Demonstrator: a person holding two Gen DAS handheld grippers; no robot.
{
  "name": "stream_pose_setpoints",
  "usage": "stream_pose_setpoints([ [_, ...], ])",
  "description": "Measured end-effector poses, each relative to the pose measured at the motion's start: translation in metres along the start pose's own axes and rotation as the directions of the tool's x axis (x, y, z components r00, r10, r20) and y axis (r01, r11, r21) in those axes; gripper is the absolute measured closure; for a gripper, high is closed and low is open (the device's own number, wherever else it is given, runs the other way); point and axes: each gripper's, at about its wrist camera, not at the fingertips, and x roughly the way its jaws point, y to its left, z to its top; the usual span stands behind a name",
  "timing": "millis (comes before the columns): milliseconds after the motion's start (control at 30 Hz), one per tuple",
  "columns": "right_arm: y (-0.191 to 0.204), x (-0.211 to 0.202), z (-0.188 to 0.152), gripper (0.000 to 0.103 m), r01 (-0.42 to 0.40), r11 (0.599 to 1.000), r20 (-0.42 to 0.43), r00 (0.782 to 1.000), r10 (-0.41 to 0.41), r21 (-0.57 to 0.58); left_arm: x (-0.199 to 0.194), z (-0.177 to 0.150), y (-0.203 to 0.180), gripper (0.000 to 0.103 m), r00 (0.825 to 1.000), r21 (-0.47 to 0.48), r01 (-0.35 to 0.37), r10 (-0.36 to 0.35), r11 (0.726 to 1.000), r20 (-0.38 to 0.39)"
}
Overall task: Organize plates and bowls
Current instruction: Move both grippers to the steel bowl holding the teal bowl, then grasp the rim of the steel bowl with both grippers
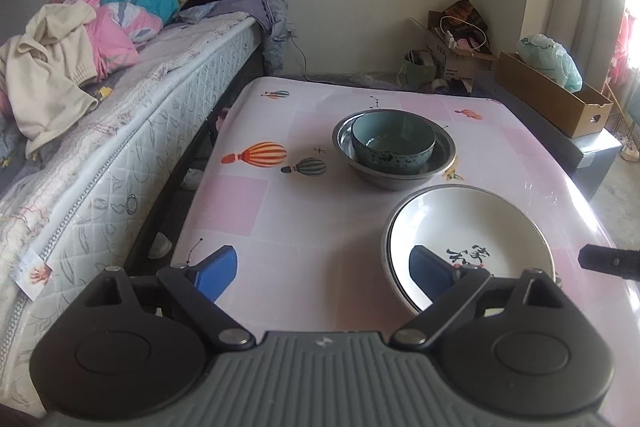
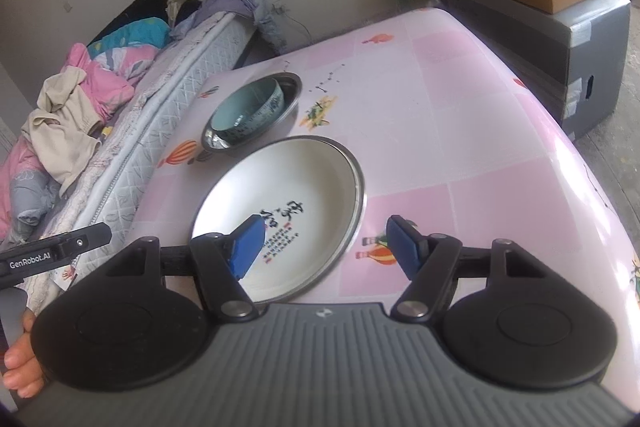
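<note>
Table (image 2: 460, 131): plate (image 2: 304, 179) under right claw (image 2: 326, 247).

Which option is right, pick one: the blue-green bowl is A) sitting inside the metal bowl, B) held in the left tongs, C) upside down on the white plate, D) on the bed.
A: the blue-green bowl sits upright inside the metal bowl, apart from the white plate.

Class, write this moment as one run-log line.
left hand-held gripper: open, empty | right hand-held gripper: open, empty | teal bowl nested in steel bowl | white plate on steel plate
</note>
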Motion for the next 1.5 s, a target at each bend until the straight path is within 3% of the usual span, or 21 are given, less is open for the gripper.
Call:
stream_pose_setpoints([
  [300,0.025,0.011,0.025,0.035,-0.063,0.997,0.003,0.998,0.063,-0.049,0.001,0.013,-0.005,0.008,1.000,0.023,-0.016,0.016,1.000,0.026],
  [733,0.035,0.047,0.050,0.034,-0.090,0.993,-0.021,0.996,0.088,-0.082,0.038,0.025,-0.008,0.008,1.000,0.042,-0.016,0.015,0.999,0.016],
  [900,0.035,0.066,0.063,0.034,-0.096,0.992,-0.041,0.995,0.093,-0.084,0.059,0.031,-0.003,0.008,1.000,0.043,0.012,-0.013,0.999,0.026],
  [1000,0.032,0.077,0.074,0.034,-0.099,0.992,-0.048,0.994,0.096,-0.077,0.069,0.037,0.001,0.001,0.998,0.047,0.050,-0.052,0.998,0.032],
  [1200,0.026,0.103,0.102,0.034,-0.084,0.993,-0.062,0.995,0.079,-0.082,0.091,0.057,0.008,0.000,0.991,0.046,0.124,-0.126,0.991,0.036],
  [1433,0.016,0.141,0.136,0.035,-0.061,0.994,-0.083,0.995,0.053,-0.086,0.132,0.085,0.018,0.001,0.991,-0.029,0.130,-0.129,0.991,0.025],
  [1500,0.013,0.156,0.143,0.039,-0.063,0.995,-0.099,0.994,0.055,-0.077,0.147,0.091,0.019,0.006,0.993,-0.046,0.118,-0.119,0.992,-0.004],
])
